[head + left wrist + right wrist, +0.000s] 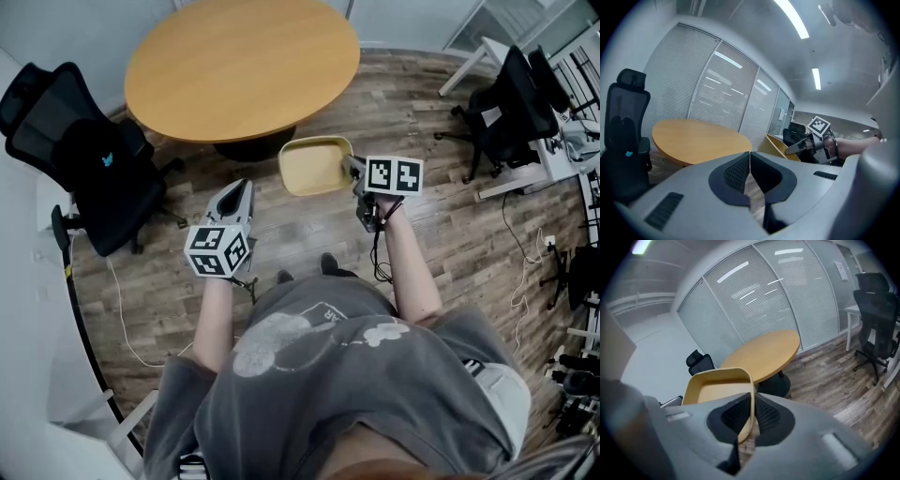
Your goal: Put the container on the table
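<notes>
No words or numbers clear enough to read. Only black-and-white square patterns on the cube (217, 251) of the left tool (244, 186) and the cube (394, 175) of the right tool (352, 167). White print on the grey shirt (309, 375), no letters to make out. Small paper (840, 269) on the glass wall (787, 291), too tiny to read.

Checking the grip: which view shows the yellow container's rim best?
Right gripper view: the container wall sits clamped between the right gripper's jaws. Head view shows most of it from above; left gripper view, only one side.
</notes>
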`<state>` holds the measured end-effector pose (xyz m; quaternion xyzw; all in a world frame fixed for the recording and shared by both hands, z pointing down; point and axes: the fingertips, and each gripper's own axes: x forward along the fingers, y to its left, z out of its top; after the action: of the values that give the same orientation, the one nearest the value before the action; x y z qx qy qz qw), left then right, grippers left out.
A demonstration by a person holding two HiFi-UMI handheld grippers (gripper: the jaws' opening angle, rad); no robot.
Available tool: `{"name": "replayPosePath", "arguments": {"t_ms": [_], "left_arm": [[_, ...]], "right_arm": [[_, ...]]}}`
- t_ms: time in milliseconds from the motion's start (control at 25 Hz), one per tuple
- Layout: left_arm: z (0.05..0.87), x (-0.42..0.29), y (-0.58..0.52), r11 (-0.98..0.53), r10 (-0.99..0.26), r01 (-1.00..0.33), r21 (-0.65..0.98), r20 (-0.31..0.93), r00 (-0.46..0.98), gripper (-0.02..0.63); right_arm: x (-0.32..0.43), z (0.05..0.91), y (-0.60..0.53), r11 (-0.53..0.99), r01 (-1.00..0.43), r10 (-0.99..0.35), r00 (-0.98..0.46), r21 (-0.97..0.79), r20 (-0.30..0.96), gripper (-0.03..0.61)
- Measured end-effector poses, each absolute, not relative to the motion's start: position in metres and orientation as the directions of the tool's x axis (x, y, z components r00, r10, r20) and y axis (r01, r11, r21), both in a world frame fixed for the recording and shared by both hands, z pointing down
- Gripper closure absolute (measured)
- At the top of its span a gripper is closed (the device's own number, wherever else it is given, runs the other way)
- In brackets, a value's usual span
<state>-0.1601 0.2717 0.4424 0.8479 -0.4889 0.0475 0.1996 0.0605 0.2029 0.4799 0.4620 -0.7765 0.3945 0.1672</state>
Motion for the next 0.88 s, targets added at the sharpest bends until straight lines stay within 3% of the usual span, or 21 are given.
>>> {"name": "replayPosePath", "arguments": {"t_ms": [440, 880], "left_arm": [[0.459, -0.194, 0.276, -0.446, -0.799, -0.841, 0.306, 0.287, 0.528, 0.614], [0.465, -0.178, 0.249, -0.446, -0.794, -0.843, 0.302, 0.301, 0.528, 0.614]], "right_arm": [[0.038, 0.492, 0.217, 0.221, -0.851, -0.599, -0.503, -0.476, 0.623, 0.565], [0.064, 0.497, 0.180, 0.198, -0.852, -0.615, -0.493, -0.485, 0.615, 0.565]]}}
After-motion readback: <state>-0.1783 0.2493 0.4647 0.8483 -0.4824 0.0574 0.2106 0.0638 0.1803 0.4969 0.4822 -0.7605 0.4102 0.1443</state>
